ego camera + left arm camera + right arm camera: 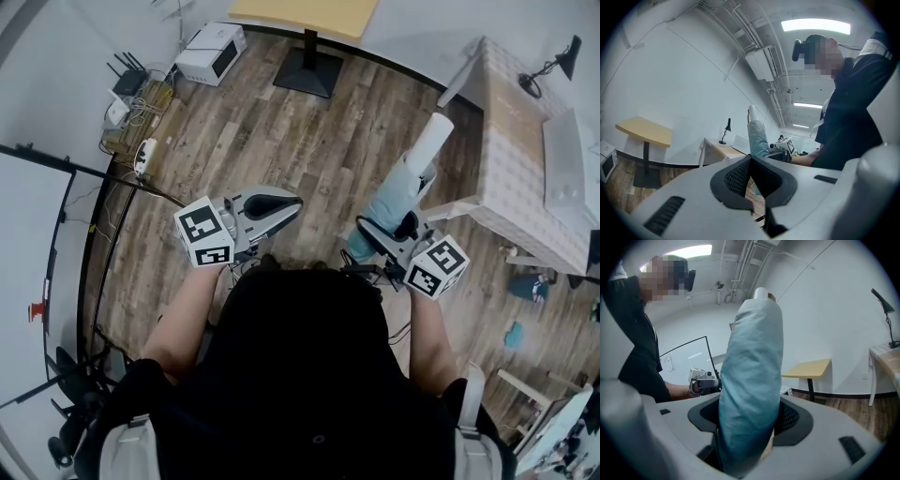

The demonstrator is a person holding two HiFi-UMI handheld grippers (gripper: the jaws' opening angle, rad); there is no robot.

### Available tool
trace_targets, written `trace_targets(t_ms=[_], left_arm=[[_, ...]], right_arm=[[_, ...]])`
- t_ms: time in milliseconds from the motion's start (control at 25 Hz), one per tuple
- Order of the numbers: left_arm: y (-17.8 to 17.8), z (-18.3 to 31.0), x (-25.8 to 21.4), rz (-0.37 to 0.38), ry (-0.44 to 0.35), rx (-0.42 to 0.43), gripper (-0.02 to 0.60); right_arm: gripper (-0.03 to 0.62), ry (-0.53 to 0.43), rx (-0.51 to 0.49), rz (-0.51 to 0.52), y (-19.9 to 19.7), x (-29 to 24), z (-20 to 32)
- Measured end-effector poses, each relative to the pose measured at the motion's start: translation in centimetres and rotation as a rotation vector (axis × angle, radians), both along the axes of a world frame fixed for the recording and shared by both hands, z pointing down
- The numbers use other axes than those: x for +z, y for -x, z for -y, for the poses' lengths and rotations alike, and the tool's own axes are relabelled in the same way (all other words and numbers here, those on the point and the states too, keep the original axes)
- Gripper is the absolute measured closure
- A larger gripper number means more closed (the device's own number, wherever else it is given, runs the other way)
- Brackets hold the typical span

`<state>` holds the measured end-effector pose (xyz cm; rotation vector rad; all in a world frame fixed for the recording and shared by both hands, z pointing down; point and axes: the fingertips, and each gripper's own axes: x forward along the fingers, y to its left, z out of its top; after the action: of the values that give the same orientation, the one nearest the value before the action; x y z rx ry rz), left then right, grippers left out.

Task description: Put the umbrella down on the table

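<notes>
The folded light-blue umbrella (401,190) points up and away from me, its white tip toward the checked-cloth table (511,159) at the right. My right gripper (380,236) is shut on the umbrella's lower part. In the right gripper view the umbrella (752,376) fills the space between the jaws of the right gripper (750,425). My left gripper (281,203) is held in the air to the left, apart from the umbrella. Its jaws are together with nothing in them, as the left gripper view (751,161) shows, with the umbrella (757,136) beyond.
I stand over a wooden floor. A yellow pedestal table (305,14) is ahead, with a white microwave (212,52) and routers on the floor at the left. A black desk lamp (553,67) and a laptop (569,173) sit on the checked table. A whiteboard (28,253) stands on my left.
</notes>
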<state>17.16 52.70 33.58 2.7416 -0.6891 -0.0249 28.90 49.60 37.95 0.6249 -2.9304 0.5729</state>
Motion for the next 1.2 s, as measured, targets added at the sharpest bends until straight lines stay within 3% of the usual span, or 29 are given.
trace_targets(t_ms=[440,800,1200], left_arm=[[-5.2,-1.8,2.1,-0.005,0.045,0.021,0.571],[-4.3,-0.8,3.5,-0.006,0.096,-0.003,0.571],[-1.8,7.3,4.2,-0.046,0.073,-0.020,0.571]], right_arm=[[0.293,0.011,0.008,-0.040,-4.4,2.3,-2.2],[0.293,0.066,0.013,-0.018,-4.2,4.1,-1.9],[0.293,0.069,0.055,-0.043,-3.6,4.6,4.9]])
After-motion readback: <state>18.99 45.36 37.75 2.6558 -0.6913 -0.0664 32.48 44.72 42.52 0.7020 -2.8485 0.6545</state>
